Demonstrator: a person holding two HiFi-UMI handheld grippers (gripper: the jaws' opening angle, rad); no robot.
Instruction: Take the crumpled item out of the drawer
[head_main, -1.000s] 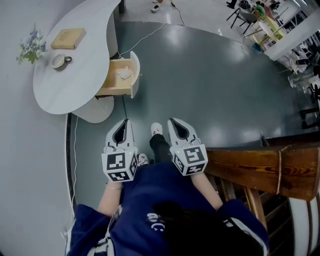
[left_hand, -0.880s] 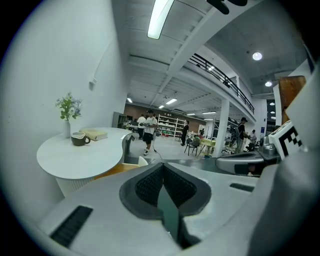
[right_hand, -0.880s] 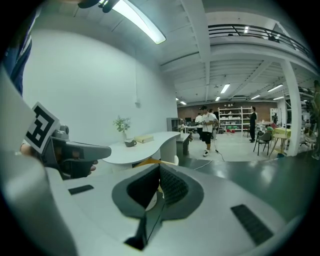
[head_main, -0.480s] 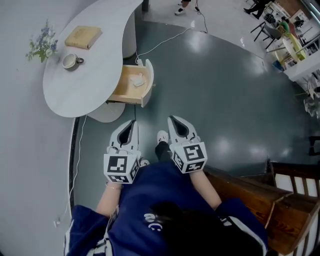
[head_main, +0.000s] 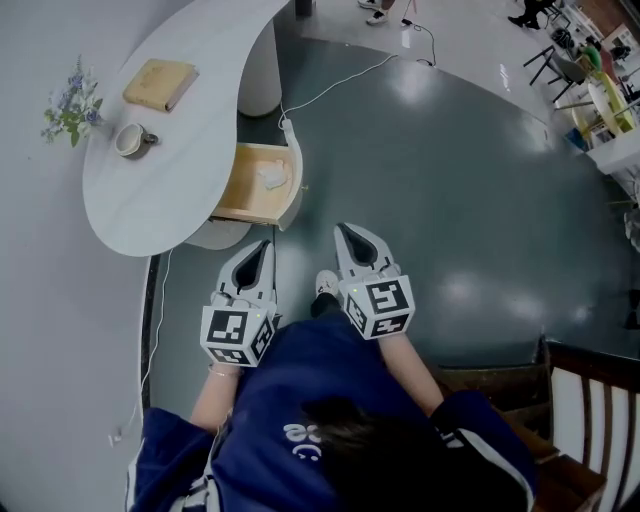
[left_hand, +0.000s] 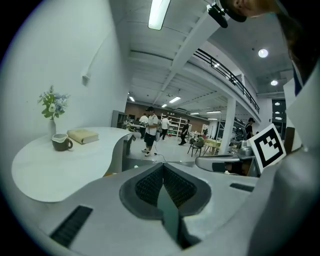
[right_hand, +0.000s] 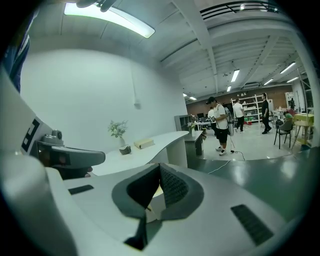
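The drawer (head_main: 243, 190) is hanging open from the table (head_main: 150, 190) edge, jutting over the dark floor (head_main: 450, 180), and the crumpled item (head_main: 272, 177) is lying inside it near the front. Open floor is stretching between the drawer and both grippers. The left gripper (head_main: 262, 246) and right gripper (head_main: 346, 232) are pointing toward it, well apart from it, each with jaws pressed together on nothing. A cable (head_main: 330, 85) is trailing across the floor. A book (head_main: 160, 84), cup (head_main: 130, 140) and flowers (head_main: 70, 108) are sitting on the table; a wooden frame (head_main: 590, 352) is standing at right
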